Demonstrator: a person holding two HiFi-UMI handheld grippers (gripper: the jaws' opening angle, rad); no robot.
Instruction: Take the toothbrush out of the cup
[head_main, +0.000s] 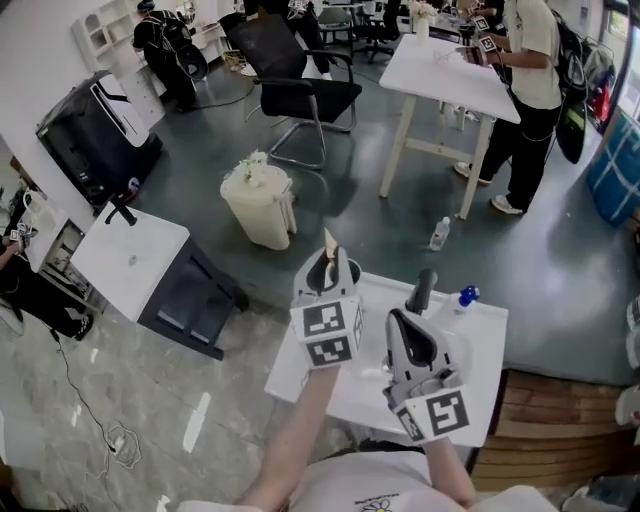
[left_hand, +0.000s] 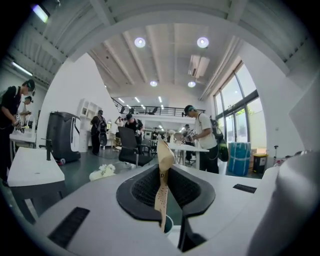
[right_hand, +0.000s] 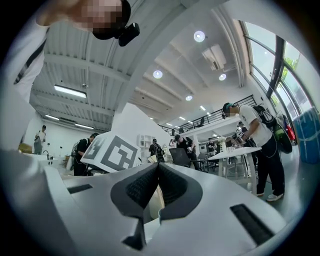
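Left gripper (left_hand: 166, 169) fingers clamp the toothbrush (left_hand: 164, 152) upright, its lower end at the cup's (left_hand: 168, 224) teal rim. Right gripper (right_hand: 158, 166) fingers together, empty, over the bench (head_main: 485, 340).

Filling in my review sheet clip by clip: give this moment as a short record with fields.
left gripper: shut on the toothbrush, its head above the jaws
right gripper: closed on a pale wall, apparently the cup
toothbrush's lower end: at the cup's mouth; whether clear of it, cannot tell
surface: white table, blue-capped bottle on it
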